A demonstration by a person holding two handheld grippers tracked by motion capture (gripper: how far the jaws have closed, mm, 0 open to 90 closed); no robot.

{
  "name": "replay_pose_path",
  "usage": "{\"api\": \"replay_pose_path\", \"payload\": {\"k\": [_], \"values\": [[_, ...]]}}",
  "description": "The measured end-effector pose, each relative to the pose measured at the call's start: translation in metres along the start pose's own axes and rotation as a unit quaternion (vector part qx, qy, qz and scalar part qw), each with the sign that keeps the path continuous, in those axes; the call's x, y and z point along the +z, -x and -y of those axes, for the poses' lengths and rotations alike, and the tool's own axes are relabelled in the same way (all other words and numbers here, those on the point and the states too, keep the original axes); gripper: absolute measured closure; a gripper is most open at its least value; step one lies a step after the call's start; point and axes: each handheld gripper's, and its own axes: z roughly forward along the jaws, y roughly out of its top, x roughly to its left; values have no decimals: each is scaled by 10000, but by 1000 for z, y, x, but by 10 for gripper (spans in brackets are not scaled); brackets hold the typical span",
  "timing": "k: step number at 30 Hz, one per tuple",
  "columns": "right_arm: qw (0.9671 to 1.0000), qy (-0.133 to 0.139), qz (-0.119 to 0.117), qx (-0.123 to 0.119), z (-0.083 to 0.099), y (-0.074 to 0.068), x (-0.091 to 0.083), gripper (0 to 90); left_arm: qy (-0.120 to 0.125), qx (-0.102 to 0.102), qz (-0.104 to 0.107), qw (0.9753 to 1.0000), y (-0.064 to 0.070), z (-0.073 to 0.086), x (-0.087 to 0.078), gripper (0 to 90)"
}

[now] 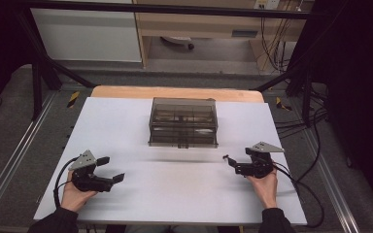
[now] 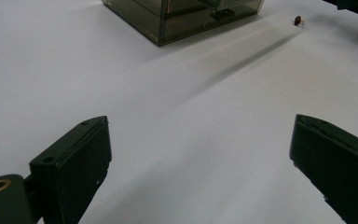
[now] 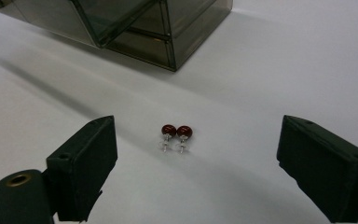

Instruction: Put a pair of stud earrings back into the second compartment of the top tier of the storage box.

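- The white table (image 1: 126, 126) is smooth and bare around the work, so anything small knocked on it may skid or roll toward an edge.
- The smoky clear organiser box (image 1: 183, 122) sits shut at the table's middle, well apart from both grippers; a careless reach could nudge it instead of opening a drawer.
- The left gripper (image 1: 110, 169) rests near the front left with its jaws spread wide and nothing between them; it seems too far off to steady anything.
- The right gripper (image 3: 196, 154) hovers with jaws wide apart on either side of the earrings.
- The two red stud earrings (image 3: 177, 132) lie touching each other on the table, just before the right gripper. Closing on them unevenly may flick one away or catch only one.
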Motion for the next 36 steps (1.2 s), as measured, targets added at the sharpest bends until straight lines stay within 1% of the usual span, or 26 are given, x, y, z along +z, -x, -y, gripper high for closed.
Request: {"api": "replay_pose_path", "payload": {"k": [2,3,5,6,7,8,9,10,11,13,14,16,17,18,21,24,26,30,34,36], "values": [[10000,-41,15,5,-1,1,4,176,9,3,-4,10000,0,0,0,49],[10000,-41,15,5,-1,1,4,176,9,3,-4,10000,0,0,0,49],[9999,-94,69,-39,-3,2,9,215,4,6,-8,10000,0,0,0,49],[9999,-136,75,-30,-3,3,13,254,-3,5,-7,10000,0,0,0,49],[9999,-136,75,-30,-3,3,13,254,-3,5,-7,10000,0,0,0,49],[9997,-194,118,-40,-4,4,17,291,-7,10,-8,10000,0,0,0,49],[9997,-194,118,-40,-4,4,17,291,-7,10,-8,10000,0,0,0,49],[9996,-215,145,-64,-3,4,19,309,-6,14,-5,10000,0,0,0,49],[9994,-272,170,-133,-3,5,22,348,-7,12,-6,10000,0,0,0,49],[9993,-278,190,-149,-3,5,24,364,-7,6,-5,10000,0,0,0,49],[9992,-300,192,-180,-2,5,26,403,-9,14,-4,10000,0,0,0,49],[9992,-307,190,-177,-2,5,27,434,-8,10,-6,10000,0,0,0,49],[9992,-307,190,-177,-2,5,27,434,-8,10,-6,10000,0,0,0,49],[9993,-299,167,-170,-2,5,27,463,-8,13,-4,10000,0,0,0,49],[9994,-289,135,-152,-2,5,27,487,-11,8,-3,10000,0,0,1,49],[9993,-324,92,-159,-1,5,28,535,-15,7,6,10000,0,0,1,49],[9994,-321,71,-144,-1,4,29,547,-13,6,4,10000,0,0,1,49],[9991,-405,-8,-150,0,4,31,574,-13,3,9,10000,0,0,1,49],[9986,-501,-28,-180,1,3,33,624,-5,0,4,10000,0,0,1,49],[9986,-495,-37,-173,1,3,33,635,-7,1,3,10000,0,0,1,49]]}}
